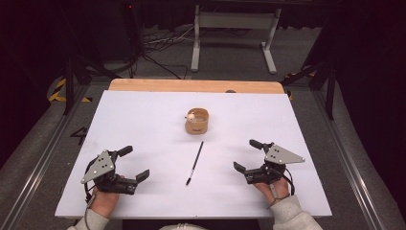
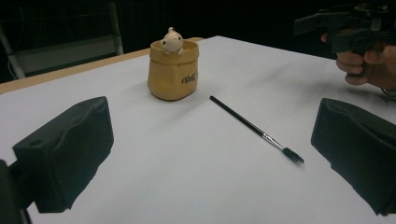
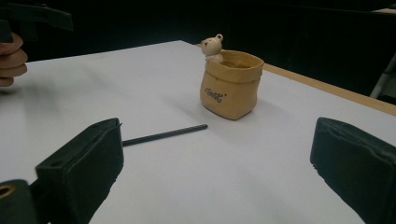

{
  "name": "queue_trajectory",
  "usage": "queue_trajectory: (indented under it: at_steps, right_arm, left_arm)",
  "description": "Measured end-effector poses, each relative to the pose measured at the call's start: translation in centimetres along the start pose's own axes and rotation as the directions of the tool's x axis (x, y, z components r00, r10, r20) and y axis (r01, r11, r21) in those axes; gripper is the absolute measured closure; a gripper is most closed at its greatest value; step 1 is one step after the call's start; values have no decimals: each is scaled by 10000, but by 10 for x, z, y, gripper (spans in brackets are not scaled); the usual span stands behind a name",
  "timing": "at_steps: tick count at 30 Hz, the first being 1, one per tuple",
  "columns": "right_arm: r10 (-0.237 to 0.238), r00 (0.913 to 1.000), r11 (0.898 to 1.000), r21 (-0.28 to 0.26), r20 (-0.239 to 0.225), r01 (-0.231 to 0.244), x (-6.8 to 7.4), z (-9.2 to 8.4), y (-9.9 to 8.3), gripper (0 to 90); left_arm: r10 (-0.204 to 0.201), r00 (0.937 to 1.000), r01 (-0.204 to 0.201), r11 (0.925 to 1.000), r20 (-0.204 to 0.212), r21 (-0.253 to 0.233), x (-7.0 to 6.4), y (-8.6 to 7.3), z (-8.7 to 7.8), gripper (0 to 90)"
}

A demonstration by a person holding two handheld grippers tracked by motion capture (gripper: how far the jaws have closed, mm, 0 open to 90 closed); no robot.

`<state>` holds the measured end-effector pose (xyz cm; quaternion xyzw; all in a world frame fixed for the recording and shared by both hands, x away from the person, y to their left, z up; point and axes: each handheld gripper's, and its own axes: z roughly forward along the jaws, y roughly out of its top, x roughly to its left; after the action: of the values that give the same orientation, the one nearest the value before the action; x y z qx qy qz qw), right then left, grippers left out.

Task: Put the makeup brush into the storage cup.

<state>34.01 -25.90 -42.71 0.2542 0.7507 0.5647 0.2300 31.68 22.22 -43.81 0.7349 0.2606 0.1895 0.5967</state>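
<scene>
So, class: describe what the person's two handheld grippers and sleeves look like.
Each handheld tool, the left gripper and the right gripper, is black with two blocky black jaws and a grey three-cornered plate with small holes on top. A dark cable loops by the right wrist. The sleeves are light grey.

Lighting's pretty even from overhead, the white table top is bright while everything around it drops into near black. Shadows are soft and short under the pouch-shaped pot. High view is a bit soft and grainy, both gripper views blur the close-up jaws
</scene>
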Motion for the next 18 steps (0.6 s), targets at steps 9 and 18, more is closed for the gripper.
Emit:
queue_trajectory:
  at_steps: [9, 18]
  right_arm:
    - [-118, 9996, 9999, -40, -242, 117, 5, 11, 9, 30]
    - [-183, 9979, 9998, -77, -629, 179, 15, 25, 18, 30]
  left_arm:
    - [17, 10000, -17, 10000, -47, 12, 0, 0, 0, 0]
    - [12, 10000, -12, 10000, -80, 47, 0, 0, 0, 0]
